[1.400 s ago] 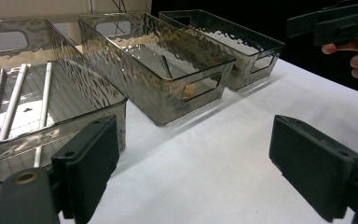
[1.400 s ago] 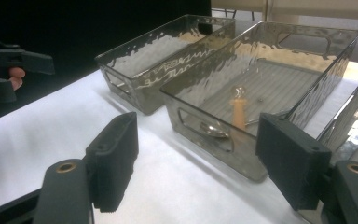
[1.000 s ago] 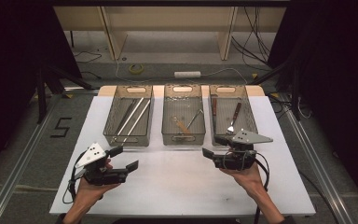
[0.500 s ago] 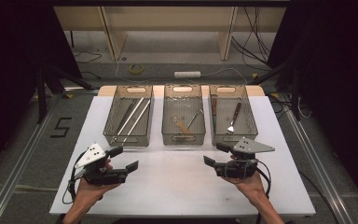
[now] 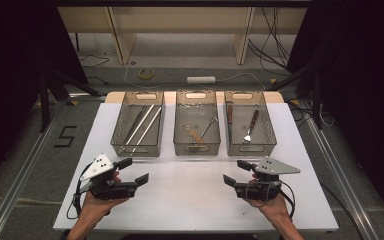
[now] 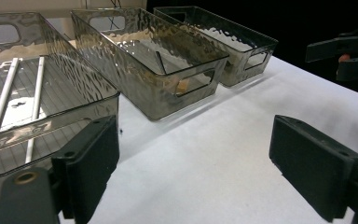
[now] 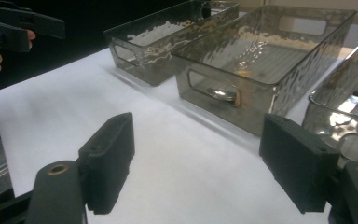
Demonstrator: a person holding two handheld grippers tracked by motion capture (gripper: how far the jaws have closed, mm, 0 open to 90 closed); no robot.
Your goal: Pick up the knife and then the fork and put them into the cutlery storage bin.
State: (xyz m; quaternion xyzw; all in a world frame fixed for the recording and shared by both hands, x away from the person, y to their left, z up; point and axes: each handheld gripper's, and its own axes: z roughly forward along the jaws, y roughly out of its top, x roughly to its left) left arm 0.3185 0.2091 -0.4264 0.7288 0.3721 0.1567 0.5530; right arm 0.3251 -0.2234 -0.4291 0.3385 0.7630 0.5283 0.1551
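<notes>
Smoky translucent bins [image 5: 197, 131] sit in a row; both grippers [image 5: 133, 171] [image 5: 236, 172] gape, grasping nothing.

The table [image 5: 190, 200] is plain white. Three bins [image 5: 197, 131] in the upper middle of the high view are smoky grey see-through plastic with a rippled, hammered pattern. Both grippers, left [image 5: 131, 171] and right [image 5: 238, 172], are black with pale grey top plates. A utensil handle [image 5: 254, 118] looks reddish-brown, perhaps wood.
</notes>
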